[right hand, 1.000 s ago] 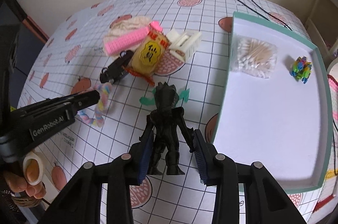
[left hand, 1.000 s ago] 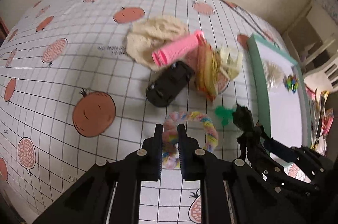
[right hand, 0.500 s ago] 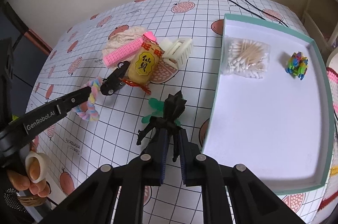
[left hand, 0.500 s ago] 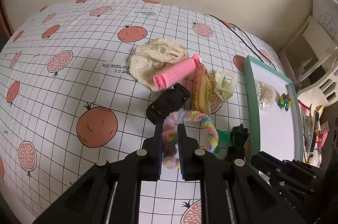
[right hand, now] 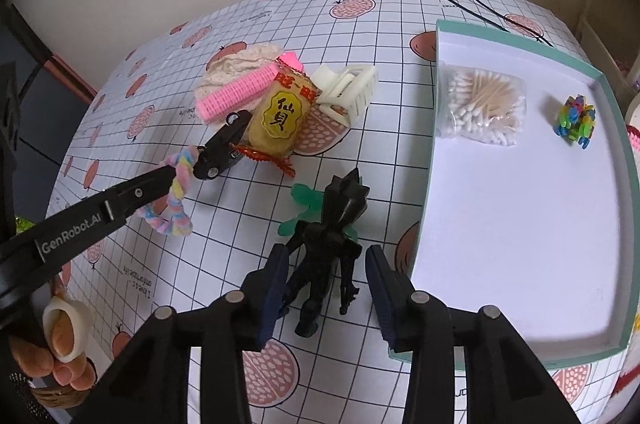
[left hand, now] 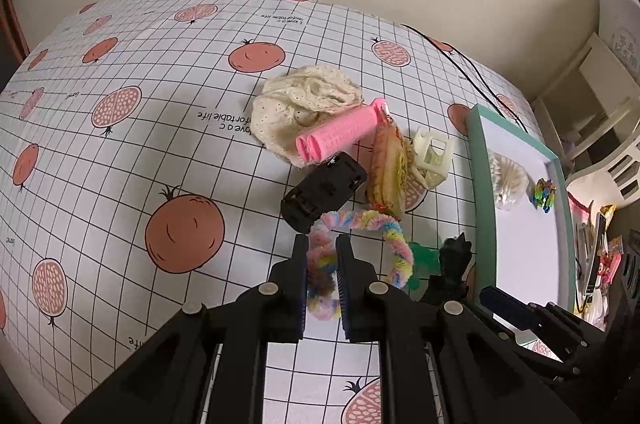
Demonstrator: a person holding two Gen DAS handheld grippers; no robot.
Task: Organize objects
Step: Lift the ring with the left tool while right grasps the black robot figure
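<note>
left gripper (left hand: pixel 322 256) clamped on pastel chenille ring (left hand: pixel 362 220), which lies over the black toy car (left hand: pixel 324 189) | right gripper (right hand: pixel 326 274) spread wide astride black figurine (right hand: pixel 332 236), pads not touching it | figurine lies on tablecloth (right hand: pixel 224 240) beside teal tray (right hand: pixel 432 167)

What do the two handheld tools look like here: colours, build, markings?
Both are matte black plastic with angular, triangulated arms and silver round fasteners. The right tool has dark blue ribbed pads. The left tool carries white "GenRobot.AI" lettering on its side, seen from the right wrist view. No cables or sleeves show.
</note>
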